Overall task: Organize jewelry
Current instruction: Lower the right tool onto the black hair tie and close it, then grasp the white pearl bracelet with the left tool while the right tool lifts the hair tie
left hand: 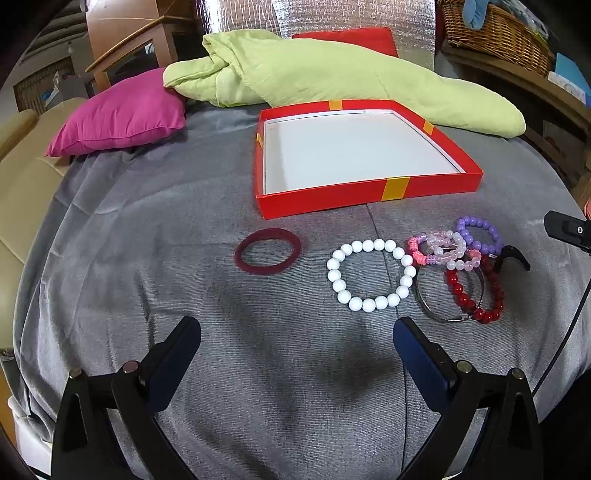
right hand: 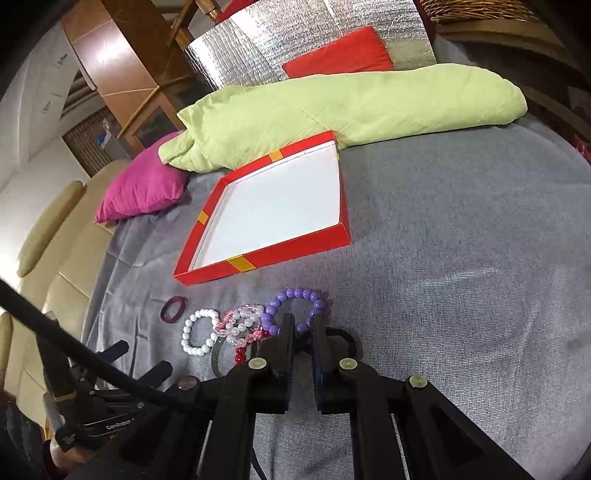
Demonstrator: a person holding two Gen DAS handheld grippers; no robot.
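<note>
A shallow red box [left hand: 369, 192] with a white inside lies open on the grey blanket; it also shows in the right wrist view [right hand: 258, 258]. In front of it lie a maroon band [left hand: 266, 251], a white bead bracelet [left hand: 371, 275], pink and clear bracelets [left hand: 441, 251], a purple bead bracelet [left hand: 480, 232], a red bead bracelet [left hand: 472, 295] and a metal bangle [left hand: 439, 310]. My left gripper [left hand: 295, 332] is open and empty, just short of the white bracelet. My right gripper [right hand: 303, 325] is nearly closed around the near rim of the purple bracelet [right hand: 295, 295].
A light green quilt [left hand: 332, 77], a magenta pillow [left hand: 122, 114] and a red cushion [left hand: 347, 38] lie behind the box. A beige sofa [left hand: 22, 177] is at the left. Wicker baskets and shelves [left hand: 498, 33] stand at the right.
</note>
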